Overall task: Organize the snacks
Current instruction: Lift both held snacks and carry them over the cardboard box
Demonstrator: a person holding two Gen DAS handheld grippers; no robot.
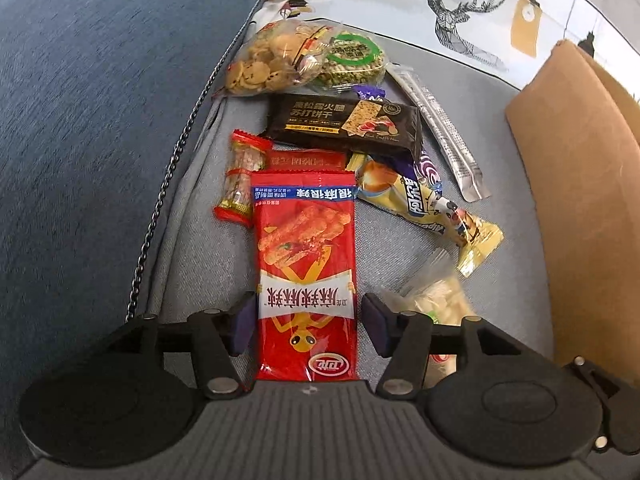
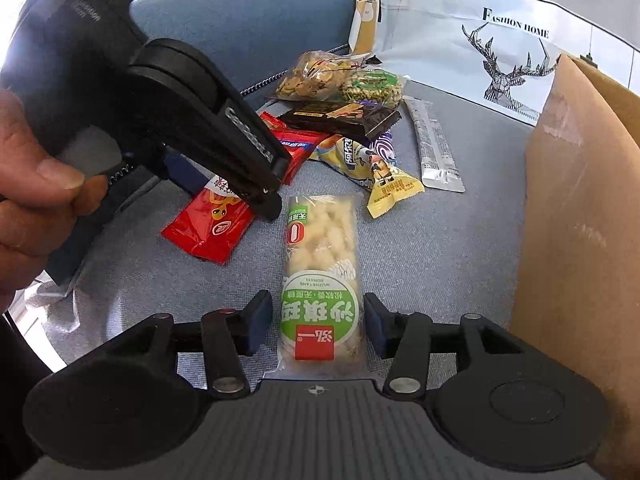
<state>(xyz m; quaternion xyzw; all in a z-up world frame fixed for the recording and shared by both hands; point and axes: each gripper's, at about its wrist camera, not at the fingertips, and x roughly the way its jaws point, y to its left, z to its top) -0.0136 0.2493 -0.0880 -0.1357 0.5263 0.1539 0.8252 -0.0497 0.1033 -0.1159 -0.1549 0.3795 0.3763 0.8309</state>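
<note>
Left tongs (image 1: 308, 322) stand apart astride one red snack packet (image 1: 306, 276) on the grey sofa seat (image 1: 192, 248), with a second red packet (image 1: 306, 160) half buried behind it and seven more snacks heaped toward the seat's back edge. Right tongs (image 2: 318, 326) gape around one clear pack of pale puffed bars (image 2: 322, 276), green-labelled, near the cardboard box (image 2: 576, 216); the left tool covers part of the red packet.

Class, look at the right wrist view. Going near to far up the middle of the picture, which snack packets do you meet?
Green-labelled puffed snack packet between the open jaws → yellow cartoon packet → black cracker packet → clear bag of small cookies.
</note>
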